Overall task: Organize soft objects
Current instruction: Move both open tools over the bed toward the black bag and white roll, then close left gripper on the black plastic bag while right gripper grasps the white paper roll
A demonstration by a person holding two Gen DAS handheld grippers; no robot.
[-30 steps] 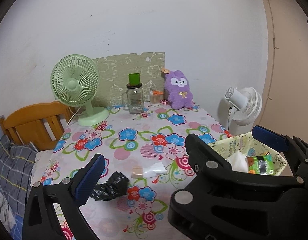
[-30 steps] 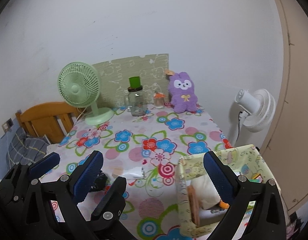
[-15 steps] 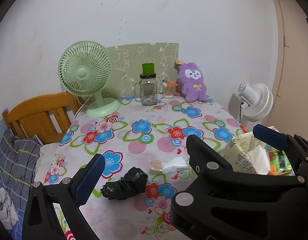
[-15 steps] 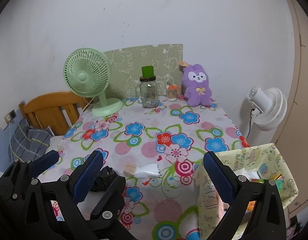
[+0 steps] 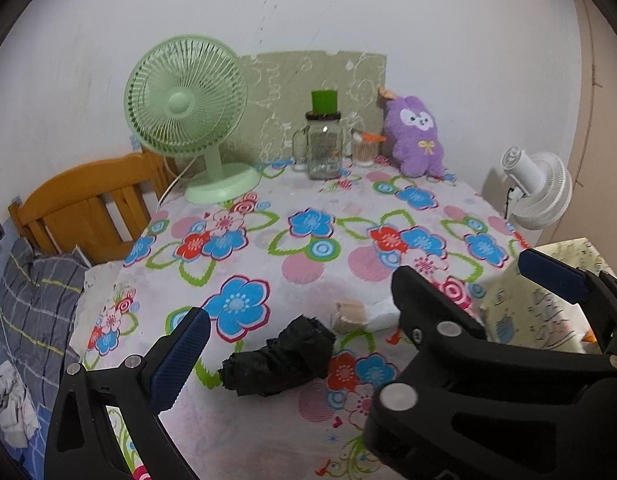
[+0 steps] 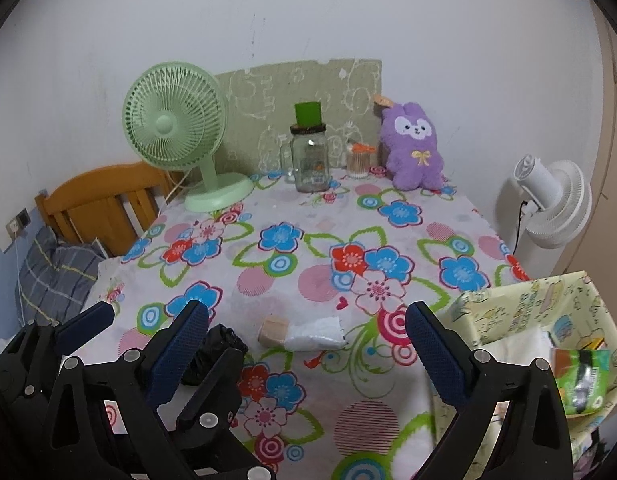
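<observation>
A crumpled black bundle (image 5: pixel 280 360), like a plastic bag, lies on the flowered tablecloth (image 5: pixel 308 268) near the front. My left gripper (image 5: pixel 304 316) hangs open just above and before it; its right finger is hidden behind the right gripper's black body. In the right wrist view the bundle (image 6: pixel 222 338) is partly hidden behind fingers. A white soft packet with a beige block (image 6: pixel 304 332) lies straight ahead of my open right gripper (image 6: pixel 306 312), which holds nothing. A purple plush rabbit (image 6: pixel 412 148) sits against the far wall.
A patterned fabric bin (image 6: pixel 528 308) at the table's right front holds white tissue and a green packet (image 6: pixel 580 376). At the back stand a green fan (image 6: pixel 176 136), a glass jar (image 6: pixel 308 160) and a small jar (image 6: pixel 358 160). A white fan (image 6: pixel 548 200) stands off the table's right; a wooden headboard (image 6: pixel 104 196) lies left.
Both grippers have come lower and nearer to the table, shifting left. The black bundle and the white packet now look larger, and the bin has slid toward the right edge. Both stay open.
</observation>
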